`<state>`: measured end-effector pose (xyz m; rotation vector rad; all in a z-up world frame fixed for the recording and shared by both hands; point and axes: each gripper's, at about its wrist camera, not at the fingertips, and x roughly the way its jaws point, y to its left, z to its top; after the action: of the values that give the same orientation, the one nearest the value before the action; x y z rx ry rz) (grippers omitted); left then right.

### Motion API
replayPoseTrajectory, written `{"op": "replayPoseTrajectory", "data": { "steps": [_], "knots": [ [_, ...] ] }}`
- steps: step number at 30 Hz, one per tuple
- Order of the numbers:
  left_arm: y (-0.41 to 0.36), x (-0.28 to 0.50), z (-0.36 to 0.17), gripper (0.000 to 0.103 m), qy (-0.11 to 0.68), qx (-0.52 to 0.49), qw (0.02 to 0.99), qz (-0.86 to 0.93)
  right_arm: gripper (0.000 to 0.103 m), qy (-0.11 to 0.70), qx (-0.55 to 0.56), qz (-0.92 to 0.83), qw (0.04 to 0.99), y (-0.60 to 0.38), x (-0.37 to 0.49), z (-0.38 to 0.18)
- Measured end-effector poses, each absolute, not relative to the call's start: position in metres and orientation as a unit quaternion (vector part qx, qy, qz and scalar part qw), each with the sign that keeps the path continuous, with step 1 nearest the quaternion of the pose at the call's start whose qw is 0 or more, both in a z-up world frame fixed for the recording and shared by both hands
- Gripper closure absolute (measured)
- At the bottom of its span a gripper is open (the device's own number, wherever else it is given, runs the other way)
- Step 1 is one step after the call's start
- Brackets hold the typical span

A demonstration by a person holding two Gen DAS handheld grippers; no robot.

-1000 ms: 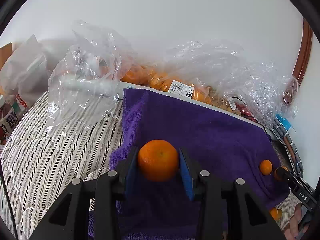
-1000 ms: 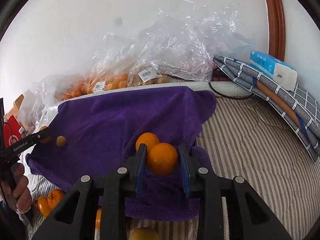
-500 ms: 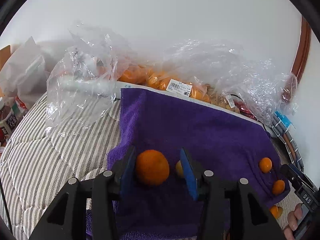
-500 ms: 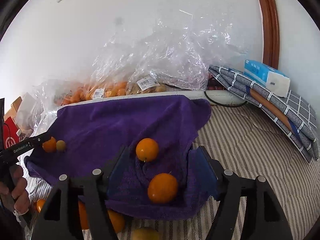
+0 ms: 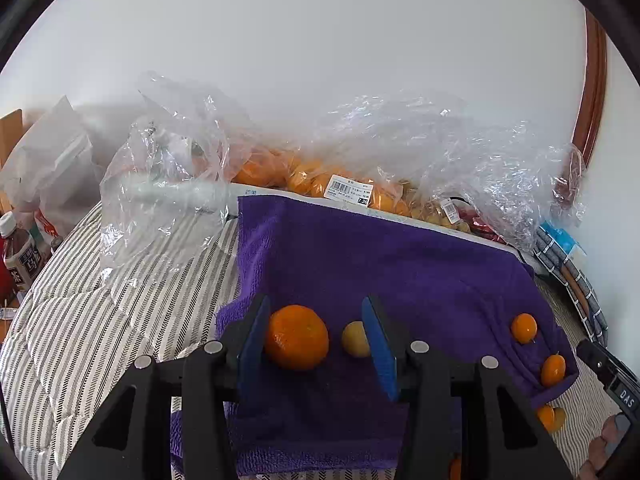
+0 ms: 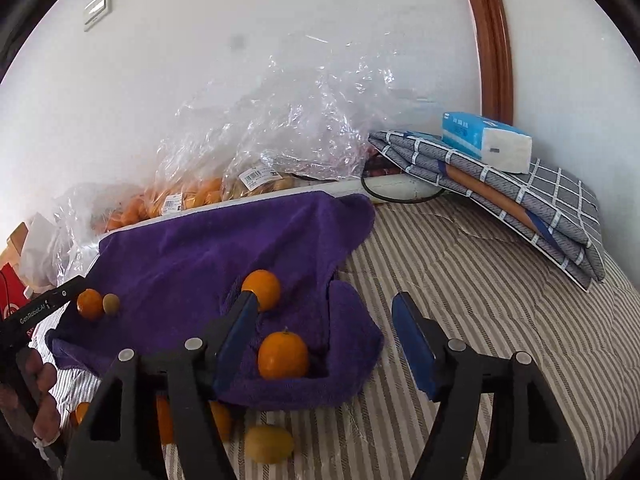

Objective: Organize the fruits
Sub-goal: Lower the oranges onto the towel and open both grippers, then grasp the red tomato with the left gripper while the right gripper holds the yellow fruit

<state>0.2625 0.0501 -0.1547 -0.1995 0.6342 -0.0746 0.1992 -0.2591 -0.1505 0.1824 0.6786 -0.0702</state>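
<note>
A purple towel lies on the striped bed. My left gripper is open; a large orange rests on the towel between its jaws beside the left pad, with a small yellow fruit next to it. My right gripper is open wide over the towel's right end; an orange lies on the towel between its jaws, and another orange sits behind the left pad. In the right wrist view the left gripper's orange and small fruit show at far left.
Clear plastic bags of oranges line the wall. Several loose fruits lie on the bed off the towel's near edge. A folded grey blanket with a tissue pack sits at the right. Bottles stand far left.
Both grippers have opened and let go of their oranges, which now rest on the towel. Both grippers have drawn back a little.
</note>
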Motion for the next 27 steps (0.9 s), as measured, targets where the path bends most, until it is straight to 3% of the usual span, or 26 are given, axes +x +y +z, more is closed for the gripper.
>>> {"op": "replayPoseTrajectory", "data": {
  "steps": [6,10,14,18,21,27],
  "knots": [
    [0.059,0.258,-0.152,0.057,0.306,-0.122,0.943,-0.045,0.035,0.378,0.091,-0.027,0.921,-0.258,0.175,-0.162],
    [0.063,0.251,-0.148,0.057,0.295,-0.126,0.946,-0.037,0.042,0.383,0.101,-0.013,0.918,-0.253,0.159,-0.168],
    [0.067,0.238,-0.145,0.057,0.294,-0.125,0.947,-0.032,0.057,0.393,0.098,0.017,0.914,-0.243,0.155,-0.172],
    [0.078,0.209,-0.150,0.057,0.302,-0.135,0.943,-0.042,0.064,0.406,0.081,0.043,0.909,-0.229,0.157,-0.175],
    [0.079,0.189,-0.156,0.057,0.312,-0.115,0.942,-0.043,0.076,0.418,0.062,0.043,0.905,-0.222,0.160,-0.181],
    [0.078,0.168,-0.168,0.057,0.347,-0.116,0.927,-0.080,0.077,0.416,0.069,0.039,0.906,-0.224,0.161,-0.181]
  ]
}}
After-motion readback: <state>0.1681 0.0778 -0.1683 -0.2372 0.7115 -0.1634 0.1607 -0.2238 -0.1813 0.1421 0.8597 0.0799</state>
